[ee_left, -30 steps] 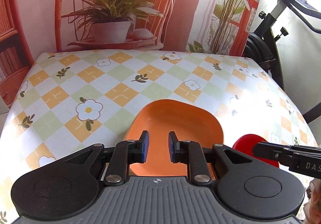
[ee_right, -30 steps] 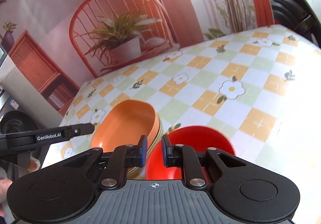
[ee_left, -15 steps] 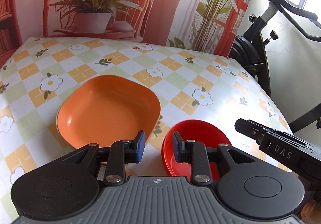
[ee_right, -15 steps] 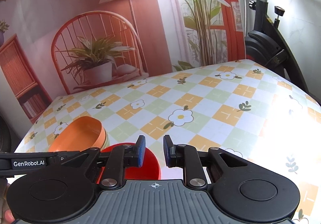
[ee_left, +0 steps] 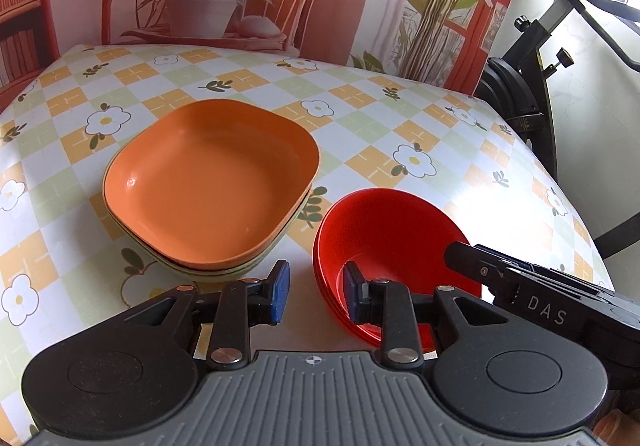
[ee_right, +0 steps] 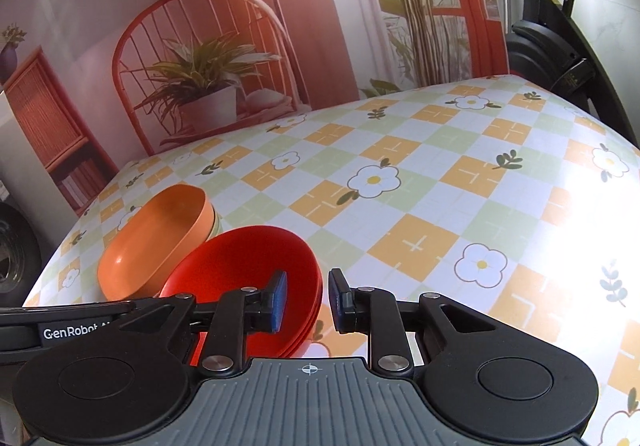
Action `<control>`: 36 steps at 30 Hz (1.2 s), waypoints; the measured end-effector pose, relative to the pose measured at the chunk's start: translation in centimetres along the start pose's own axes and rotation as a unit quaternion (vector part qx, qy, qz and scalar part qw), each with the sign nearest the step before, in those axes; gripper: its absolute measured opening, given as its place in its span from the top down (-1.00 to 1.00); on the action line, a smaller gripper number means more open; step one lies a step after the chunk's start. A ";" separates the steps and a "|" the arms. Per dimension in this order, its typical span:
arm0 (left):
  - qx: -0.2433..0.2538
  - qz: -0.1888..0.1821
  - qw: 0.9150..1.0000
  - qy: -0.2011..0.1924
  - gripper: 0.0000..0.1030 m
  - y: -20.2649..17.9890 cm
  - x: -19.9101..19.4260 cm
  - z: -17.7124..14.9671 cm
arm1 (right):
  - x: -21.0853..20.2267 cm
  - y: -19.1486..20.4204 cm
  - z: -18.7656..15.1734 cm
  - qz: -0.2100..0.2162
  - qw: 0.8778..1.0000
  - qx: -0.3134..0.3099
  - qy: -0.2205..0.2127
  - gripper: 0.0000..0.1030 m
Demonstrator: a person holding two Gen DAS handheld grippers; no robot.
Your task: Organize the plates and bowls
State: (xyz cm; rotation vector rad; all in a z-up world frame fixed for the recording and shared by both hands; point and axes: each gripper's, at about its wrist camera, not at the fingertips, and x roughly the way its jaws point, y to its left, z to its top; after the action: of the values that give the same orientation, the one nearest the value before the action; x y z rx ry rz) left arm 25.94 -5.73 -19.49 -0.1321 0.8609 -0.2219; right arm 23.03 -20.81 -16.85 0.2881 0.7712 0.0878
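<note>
In the lower middle of the frame the right tongs (ee_right: 305, 300) stand parted with nothing between them. Behind their left finger sits a stack of red bowls (ee_right: 244, 270), with the orange plates (ee_right: 154, 242) stacked just beside it at centre left, on the checked floral bench (ee_right: 440, 186).

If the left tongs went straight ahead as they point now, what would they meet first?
Probably bare tablecloth in the gap between the orange plate stack and red bowls; the left tongs seem aimed there, though depth is unclear.
</note>
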 end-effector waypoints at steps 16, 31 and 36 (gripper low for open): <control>-0.011 -0.007 1.000 0.014 0.27 0.1 1.0 -0.8 | 1.3 -0.3 -0.8 0.013 1.000 0.013 0.023 0.67; -0.017 -0.028 0.999 0.029 0.28 -0.4 2.2 -1.2 | 1.5 -0.5 -0.8 0.021 0.999 0.017 0.023 0.72; -0.014 -0.034 0.999 0.030 0.29 -0.6 2.4 -1.3 | 1.5 -0.5 -0.8 0.022 0.999 0.017 0.023 0.73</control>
State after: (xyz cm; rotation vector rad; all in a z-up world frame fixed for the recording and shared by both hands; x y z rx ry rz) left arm 26.38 -6.95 -22.01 -0.1810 0.9211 -0.2788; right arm 23.53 -20.84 -18.50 0.3357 0.8120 0.1224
